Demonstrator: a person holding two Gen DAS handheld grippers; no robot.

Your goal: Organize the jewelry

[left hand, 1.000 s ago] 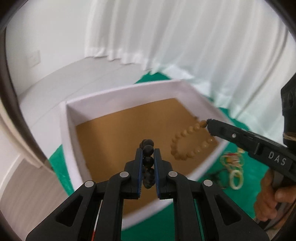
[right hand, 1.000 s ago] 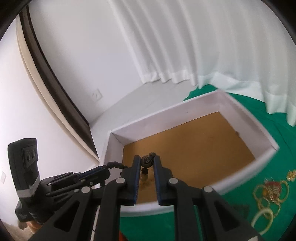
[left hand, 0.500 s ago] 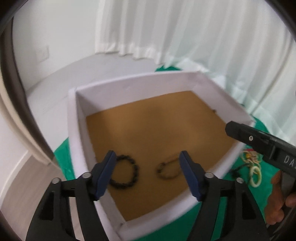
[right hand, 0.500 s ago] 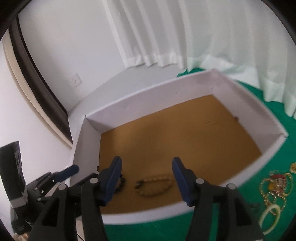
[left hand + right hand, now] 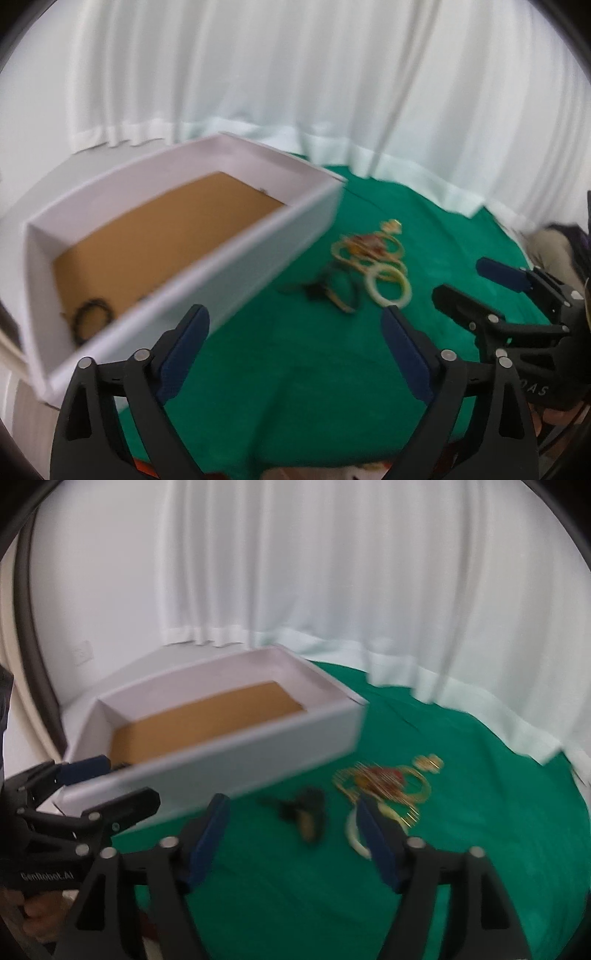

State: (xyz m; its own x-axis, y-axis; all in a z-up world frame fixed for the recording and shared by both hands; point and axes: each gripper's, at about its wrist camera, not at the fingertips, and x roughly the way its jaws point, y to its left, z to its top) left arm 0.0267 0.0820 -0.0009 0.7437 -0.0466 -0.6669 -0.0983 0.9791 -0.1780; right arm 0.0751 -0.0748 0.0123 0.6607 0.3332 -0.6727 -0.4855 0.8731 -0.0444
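**Both tongs spread wide over the green cloth, nothing between them**

Both tongs are parted, their jaws opening at this moment, and neither pair has anything between its blue pads. From its own camera, the left gripper (image 5: 295, 328) hangs above the green cloth (image 5: 295, 387), just in front of the near wall of the white box (image 5: 236, 266). The right gripper (image 5: 291, 816) also hovers over the cloth, pointing toward the loose jewelry heap (image 5: 384, 782).

That heap lies on the cloth beside the box's near right corner, apart from it: a tangle of gold bangles and chains with a red patch, blurred. A pale ring bangle (image 5: 388, 288) lies at its near edge; in the right wrist view the right finger partly hides it. A dark piece (image 5: 306, 812) lies on the cloth just left of the heap; what it is cannot be told.

Inside the box, on its brown floor, 1 black bead bracelet (image 5: 90, 317) lies at the near left corner. A white curtain (image 5: 295, 92) hangs behind.
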